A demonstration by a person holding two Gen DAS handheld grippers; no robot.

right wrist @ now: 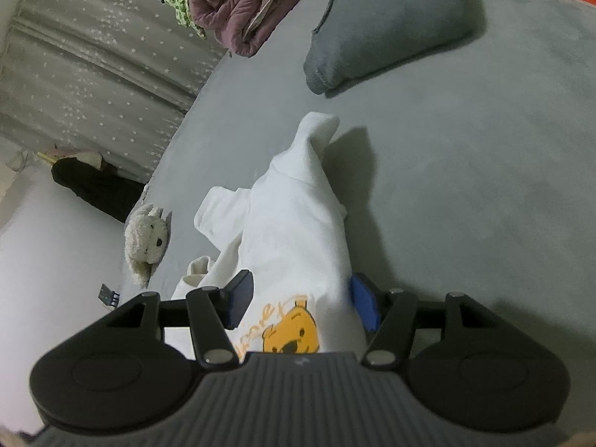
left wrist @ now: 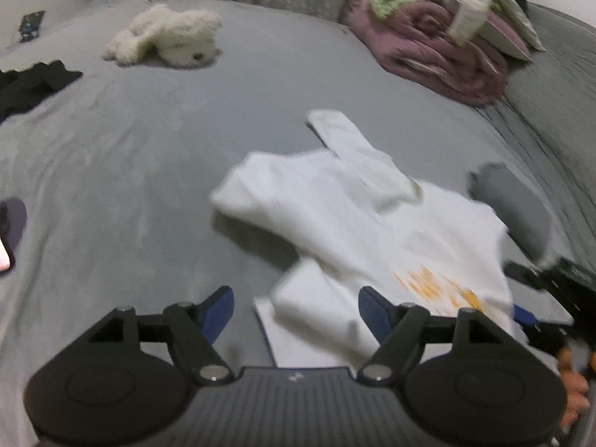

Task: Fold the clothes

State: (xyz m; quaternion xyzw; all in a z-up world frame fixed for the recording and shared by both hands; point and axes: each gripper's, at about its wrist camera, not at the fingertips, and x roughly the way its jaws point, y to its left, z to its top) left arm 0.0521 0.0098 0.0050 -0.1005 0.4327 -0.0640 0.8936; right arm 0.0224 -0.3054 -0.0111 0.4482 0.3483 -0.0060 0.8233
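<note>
Here the white shirt (right wrist: 294,231) stretches lengthwise away from the right gripper's (right wrist: 301,305) clamping fingers, the left gripper's (left wrist: 296,309) fingers spread empty

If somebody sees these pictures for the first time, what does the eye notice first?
First the white shirt with a yellow bear print, lying crumpled in the middle of the grey bed, its printed end between the right tongs. Then the white plush toy at the far left and the purple blanket pile at the far right.
</note>
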